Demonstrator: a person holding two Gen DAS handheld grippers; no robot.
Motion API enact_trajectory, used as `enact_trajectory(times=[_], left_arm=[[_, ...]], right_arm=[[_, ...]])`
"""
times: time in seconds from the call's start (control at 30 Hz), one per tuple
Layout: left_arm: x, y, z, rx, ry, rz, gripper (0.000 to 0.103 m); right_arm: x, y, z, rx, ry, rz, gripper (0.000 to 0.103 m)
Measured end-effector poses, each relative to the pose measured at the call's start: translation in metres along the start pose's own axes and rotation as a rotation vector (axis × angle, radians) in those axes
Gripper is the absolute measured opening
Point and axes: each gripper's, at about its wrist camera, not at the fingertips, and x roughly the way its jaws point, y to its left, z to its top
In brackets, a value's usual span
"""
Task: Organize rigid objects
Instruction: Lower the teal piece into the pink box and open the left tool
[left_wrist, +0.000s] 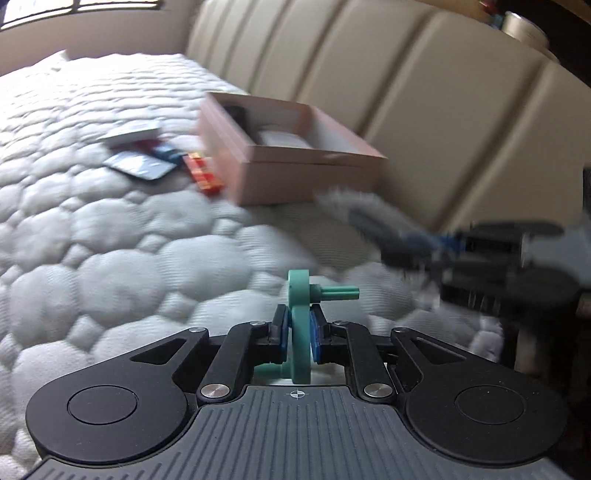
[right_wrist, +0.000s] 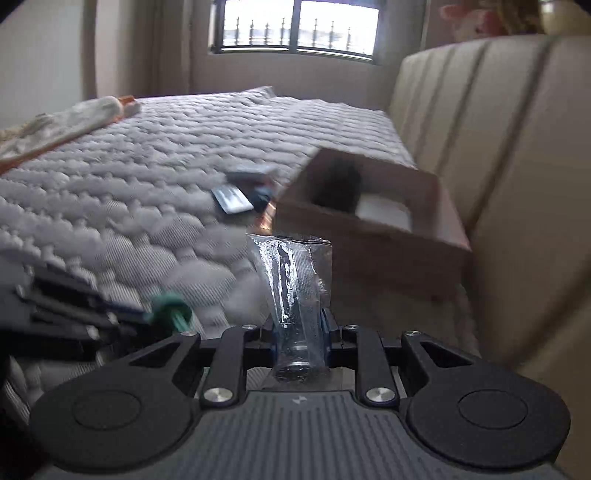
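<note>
My left gripper (left_wrist: 298, 334) is clenched on a green plastic wheel (left_wrist: 300, 325), its blue pads (left_wrist: 281, 332) pressing both flat faces of the disc, which stands on edge between them with a stub axle pointing to the right. My right gripper (right_wrist: 298, 339) is clenched on a clear plastic packet (right_wrist: 295, 284) that holds a dark cylinder and rises upright out of the jaws. The landmark is the open pink box (left_wrist: 291, 151), which sits on the quilted mattress (left_wrist: 110, 240) against the cream padded headboard (left_wrist: 424, 92); both held things hang above the mattress, nearer to me than the box and apart from it. Inside the box lie a dark thing and a white thing, too blurred to name. Just left of the box lie a red and yellow block (left_wrist: 204, 172), a dark blue card (left_wrist: 142, 166) and a white card (left_wrist: 133, 133). In the left view, my right gripper appears as a dark blur at the right of the box.
</note>
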Motion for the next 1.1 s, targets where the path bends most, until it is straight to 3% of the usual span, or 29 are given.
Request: enact_trajectory(times=[0.13, 0.3, 0.5, 0.67, 0.77, 0.87, 0.97, 1.1], left_arm=[[0.002, -0.029, 0.008, 0.049, -0.017, -0.007, 0.014], [-0.001, -0.043, 0.037, 0.072, -0.053, -0.014, 0.014], [0.006, -0.046, 0.121, 0.086, -0.132, 0.048, 0.014], [0.032, -0.058, 0.197, 0.154, -0.211, 0.179, 0.014], [0.063, -0.046, 0.225, 0.083, -0.247, 0.179, 0.016], [0.098, -0.025, 0.232, -0.033, -0.189, 0.211, 0.016], [0.12, -0.014, 0.218, -0.059, -0.143, 0.251, 0.017], [0.117, -0.005, 0.193, -0.08, -0.127, 0.231, 0.017]], right_arm=[[-0.019, -0.016, -0.032, 0.042, 0.003, -0.008, 0.021], [-0.031, -0.03, -0.05, 0.091, -0.018, -0.004, 0.021], [-0.042, -0.04, -0.066, 0.111, -0.064, 0.005, 0.021], [-0.044, -0.049, -0.072, 0.141, -0.087, 0.025, 0.021], [-0.045, -0.055, -0.072, 0.164, -0.098, 0.027, 0.021], [-0.043, -0.06, -0.075, 0.184, -0.1, 0.023, 0.021], [-0.043, -0.064, -0.079, 0.194, -0.099, 0.017, 0.021], [-0.04, -0.068, -0.081, 0.197, -0.087, 0.007, 0.021]])
